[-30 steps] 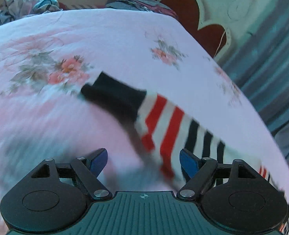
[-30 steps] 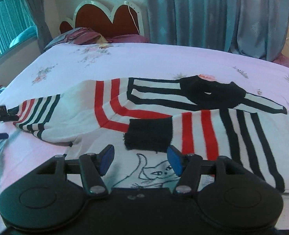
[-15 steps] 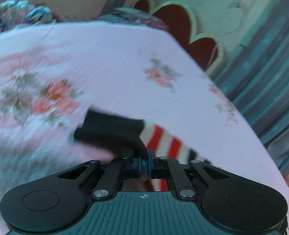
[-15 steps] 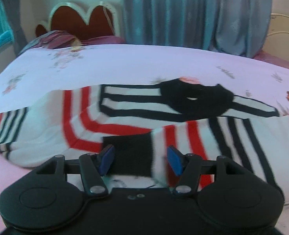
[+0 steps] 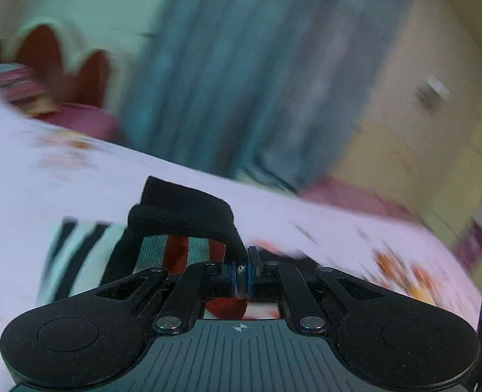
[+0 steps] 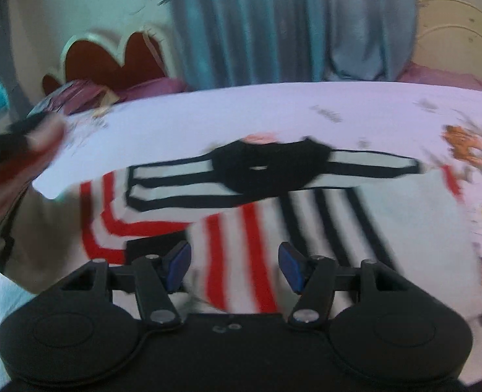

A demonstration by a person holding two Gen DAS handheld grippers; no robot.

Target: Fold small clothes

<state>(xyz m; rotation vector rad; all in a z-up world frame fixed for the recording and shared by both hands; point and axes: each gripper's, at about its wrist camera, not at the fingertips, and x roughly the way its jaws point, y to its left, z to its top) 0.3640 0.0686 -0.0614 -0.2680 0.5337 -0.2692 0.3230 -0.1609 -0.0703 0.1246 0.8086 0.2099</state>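
A small white sweater point(image 6: 241, 202) with red and black stripes and a black collar lies on the bed. My left gripper point(image 5: 241, 276) is shut on the sweater's left sleeve by its black cuff point(image 5: 182, 215) and holds it lifted off the bed. The lifted sleeve shows at the far left of the right wrist view point(image 6: 22, 170), blurred. My right gripper point(image 6: 234, 266) is open and empty, low over the red-striped right sleeve point(image 6: 241, 254). The other black cuff point(image 6: 149, 245) lies just left of its left finger.
The bed has a white floral sheet point(image 6: 273, 111). A scalloped red headboard point(image 6: 110, 62) and pillows point(image 6: 77, 94) stand at the far left. Blue-grey curtains point(image 6: 289, 23) hang behind the bed. A yellow cabinet point(image 5: 436, 130) stands to the right in the left wrist view.
My left gripper closed on the black-cuffed left sleeve, lifted it and swung right over the sweater. My right gripper stayed open and moved forward over the right sleeve.
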